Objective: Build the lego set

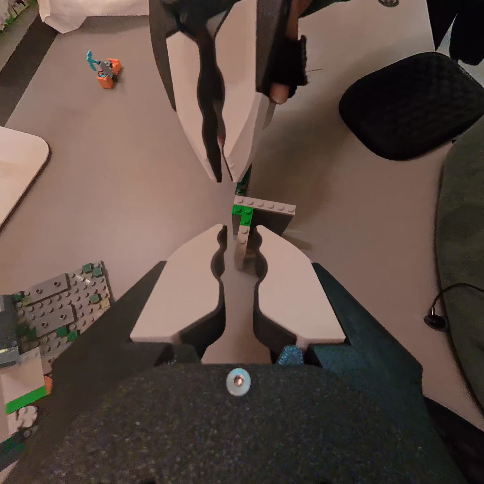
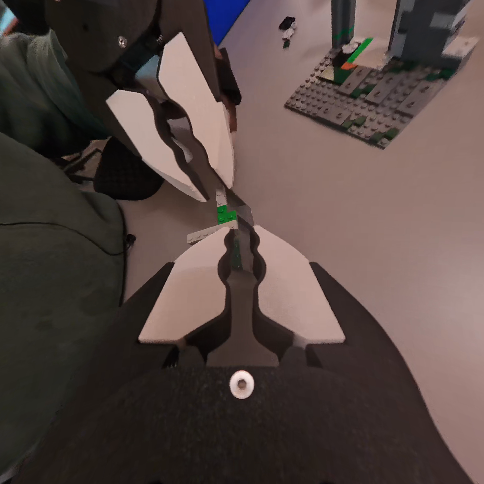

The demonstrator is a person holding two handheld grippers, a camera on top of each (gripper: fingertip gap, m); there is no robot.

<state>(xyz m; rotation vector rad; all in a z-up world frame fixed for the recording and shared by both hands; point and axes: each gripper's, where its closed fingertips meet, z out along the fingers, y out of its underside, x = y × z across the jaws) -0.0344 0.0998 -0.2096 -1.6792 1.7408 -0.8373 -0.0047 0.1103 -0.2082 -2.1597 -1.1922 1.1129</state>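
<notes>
A small lego assembly is held above the table between both grippers: a long light grey plate, a bright green L-shaped piece, a grey strip and a dark green plate. My left gripper is closed on the grey strip. It also shows in the right wrist view, coming in from the upper left. My right gripper is closed on the dark green plate. It shows in the left wrist view, coming down from the top, with a gloved hand behind it.
A grey studded baseplate with green tiles lies to the left, and in the right wrist view it carries grey towers. An orange and teal figure stands far left. A black chair seat and a cable are at the right. The tips of one gripper are about 4 cm away from the tips of the other.
</notes>
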